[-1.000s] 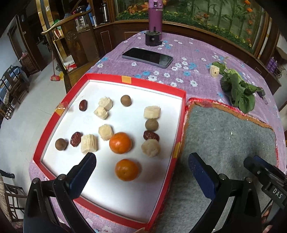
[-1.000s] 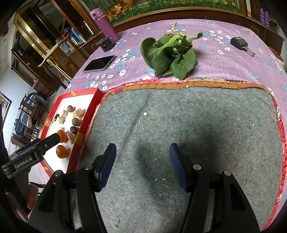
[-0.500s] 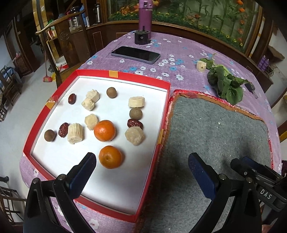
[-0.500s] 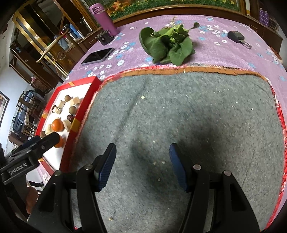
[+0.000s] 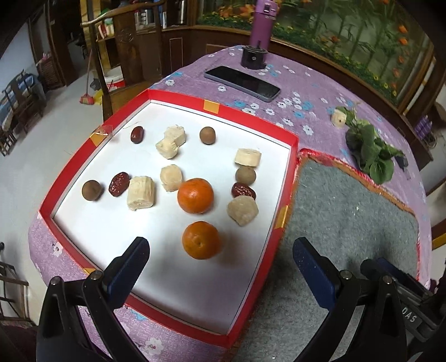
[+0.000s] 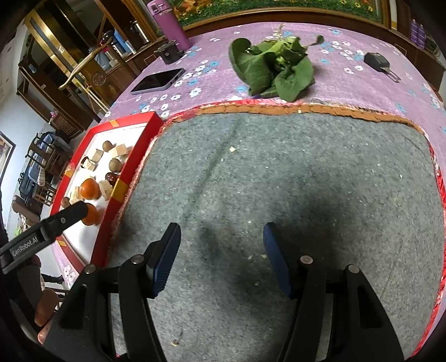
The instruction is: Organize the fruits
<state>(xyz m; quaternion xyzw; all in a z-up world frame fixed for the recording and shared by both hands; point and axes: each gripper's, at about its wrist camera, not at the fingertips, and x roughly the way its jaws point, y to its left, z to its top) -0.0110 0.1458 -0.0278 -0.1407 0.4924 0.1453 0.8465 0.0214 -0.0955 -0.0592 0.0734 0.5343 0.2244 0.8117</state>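
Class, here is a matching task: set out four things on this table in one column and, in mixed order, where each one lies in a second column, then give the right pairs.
Things:
1. oranges
2. phone
3. leafy greens
4. right hand-held gripper

Places:
A. on the flowered cloth, beside the purple bottle
B. over the grey mat
C. in the red tray
D. on the cloth, just beyond the mat's far edge

Pairs: 1-C, 2-A, 3-D, 4-B

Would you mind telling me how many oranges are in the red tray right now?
2. One orange sits near the tray's middle, beside a pale fruit chunk; the other orange lies just in front of it, nearest the left tongs. None appear hidden.
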